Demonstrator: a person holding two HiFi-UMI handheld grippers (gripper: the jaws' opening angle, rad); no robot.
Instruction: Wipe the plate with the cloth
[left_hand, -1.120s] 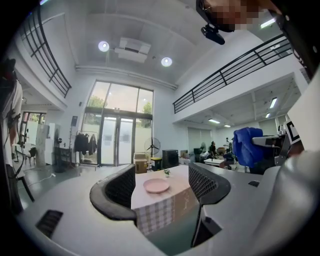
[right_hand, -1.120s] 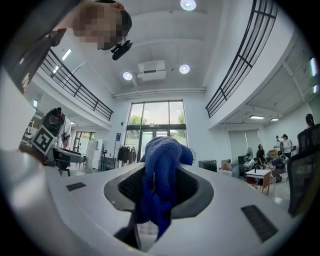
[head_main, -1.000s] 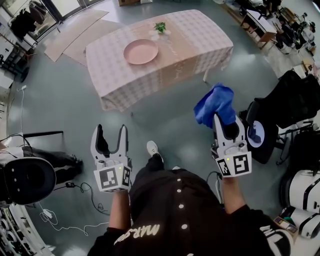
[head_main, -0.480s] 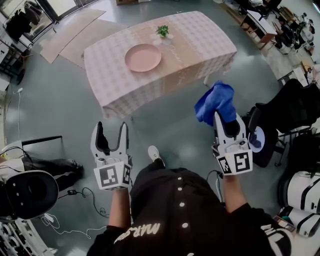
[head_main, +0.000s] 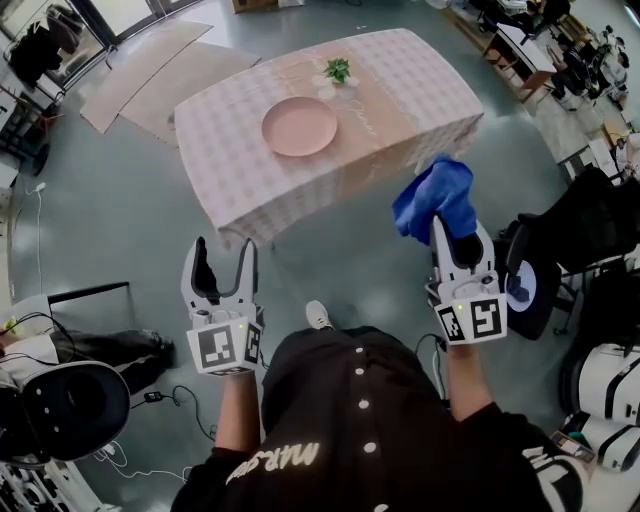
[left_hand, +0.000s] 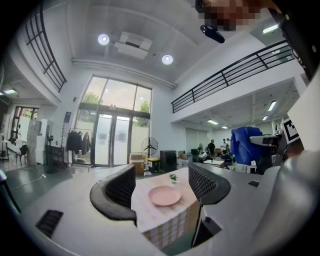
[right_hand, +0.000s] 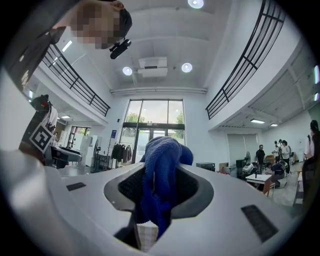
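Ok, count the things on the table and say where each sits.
2: a pink plate near the middle of the table, and a small plant just beyond it, toward the far edge.

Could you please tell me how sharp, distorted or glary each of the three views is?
Head view: evenly lit, sharp, edges bowed by the lens, no glare on the plate. Left gripper view: strong fisheye inside a dark round border, the windows bright, the plate readable between the parted jaws. Right gripper view: same fisheye, the cloth sharp, the ceiling lights glaring.
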